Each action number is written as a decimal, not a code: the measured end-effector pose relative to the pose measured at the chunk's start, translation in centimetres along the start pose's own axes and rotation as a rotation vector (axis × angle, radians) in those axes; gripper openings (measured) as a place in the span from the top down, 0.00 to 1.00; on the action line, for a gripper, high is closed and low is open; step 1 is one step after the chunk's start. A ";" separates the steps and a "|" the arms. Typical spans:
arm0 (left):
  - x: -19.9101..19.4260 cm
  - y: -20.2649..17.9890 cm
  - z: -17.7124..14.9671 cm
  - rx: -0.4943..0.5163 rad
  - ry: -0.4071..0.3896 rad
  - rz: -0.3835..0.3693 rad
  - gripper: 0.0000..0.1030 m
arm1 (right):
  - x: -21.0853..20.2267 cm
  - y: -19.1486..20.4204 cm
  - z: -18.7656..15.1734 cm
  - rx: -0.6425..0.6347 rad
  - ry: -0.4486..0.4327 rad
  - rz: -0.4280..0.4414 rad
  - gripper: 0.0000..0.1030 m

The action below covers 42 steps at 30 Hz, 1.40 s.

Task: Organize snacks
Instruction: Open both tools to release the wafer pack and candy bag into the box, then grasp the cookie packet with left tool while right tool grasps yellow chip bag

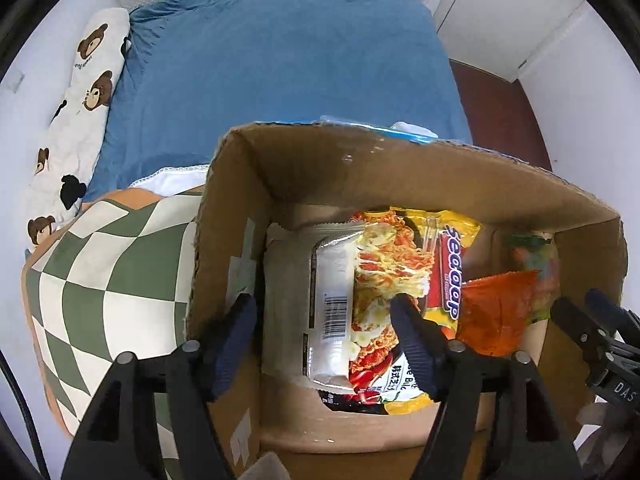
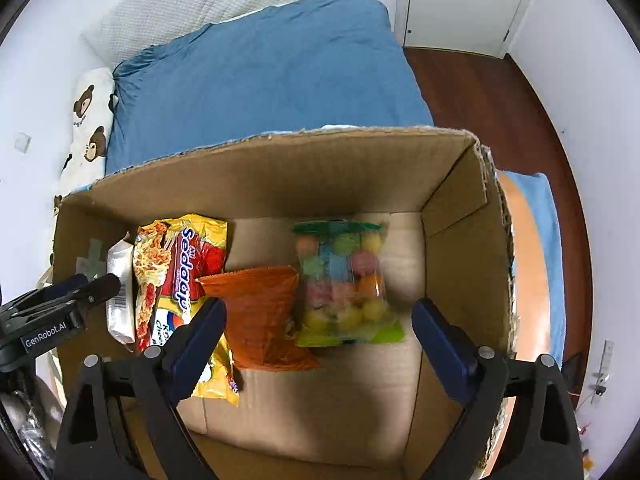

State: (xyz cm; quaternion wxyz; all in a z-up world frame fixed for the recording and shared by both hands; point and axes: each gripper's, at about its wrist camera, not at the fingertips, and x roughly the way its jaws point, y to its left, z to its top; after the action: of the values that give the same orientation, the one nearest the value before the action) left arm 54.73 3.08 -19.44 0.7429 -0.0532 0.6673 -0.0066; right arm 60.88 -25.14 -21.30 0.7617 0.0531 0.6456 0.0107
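Observation:
An open cardboard box [image 1: 304, 168] [image 2: 280, 168] holds the snacks. Inside lie a white wrapped packet [image 1: 330, 312] [image 2: 120, 300], a yellow-red Sedaap noodle pack [image 1: 404, 280] [image 2: 176, 276], an orange snack bag [image 1: 496, 308] [image 2: 260, 316] and a clear bag of coloured balls [image 2: 344, 280] [image 1: 536, 268]. My left gripper [image 1: 324, 320] is open and empty, hovering over the white packet and noodle pack. My right gripper [image 2: 320, 328] is open and empty above the orange bag and the ball bag. Each gripper shows at the edge of the other's view.
The box sits on a bed with a blue sheet [image 1: 280, 60] [image 2: 260, 68]. A green checkered blanket [image 1: 108, 264] lies left of the box, a bear-print pillow [image 1: 80, 92] along the wall. Dark wood floor [image 2: 480, 92] and white doors are at right.

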 end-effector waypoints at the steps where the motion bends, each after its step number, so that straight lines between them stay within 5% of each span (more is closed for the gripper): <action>1: -0.2 -0.2 -0.2 0.002 -0.002 -0.001 0.28 | 0.0 0.1 -0.1 -0.001 0.000 -0.003 0.07; 8: -1.8 -1.0 -1.9 0.012 -0.029 -0.025 0.10 | -1.4 0.3 -1.7 -0.008 -0.016 -0.007 0.07; 16: -5.3 -1.4 -6.1 0.001 -0.149 -0.068 0.10 | -4.4 0.8 -5.8 -0.051 -0.111 -0.016 0.06; 30: -14.3 -3.1 -15.4 0.049 -0.423 -0.005 0.10 | -11.9 1.3 -15.1 -0.085 -0.301 0.003 0.06; 42: -19.1 -2.7 -21.1 0.046 -0.507 -0.002 0.10 | -18.8 1.3 -21.5 -0.058 -0.403 0.073 0.06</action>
State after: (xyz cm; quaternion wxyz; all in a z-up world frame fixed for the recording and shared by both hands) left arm 31.85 0.45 -2.43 0.8874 -0.0370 0.4595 -0.0087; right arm 36.69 -24.00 -6.14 0.8759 0.0556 0.4772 0.0457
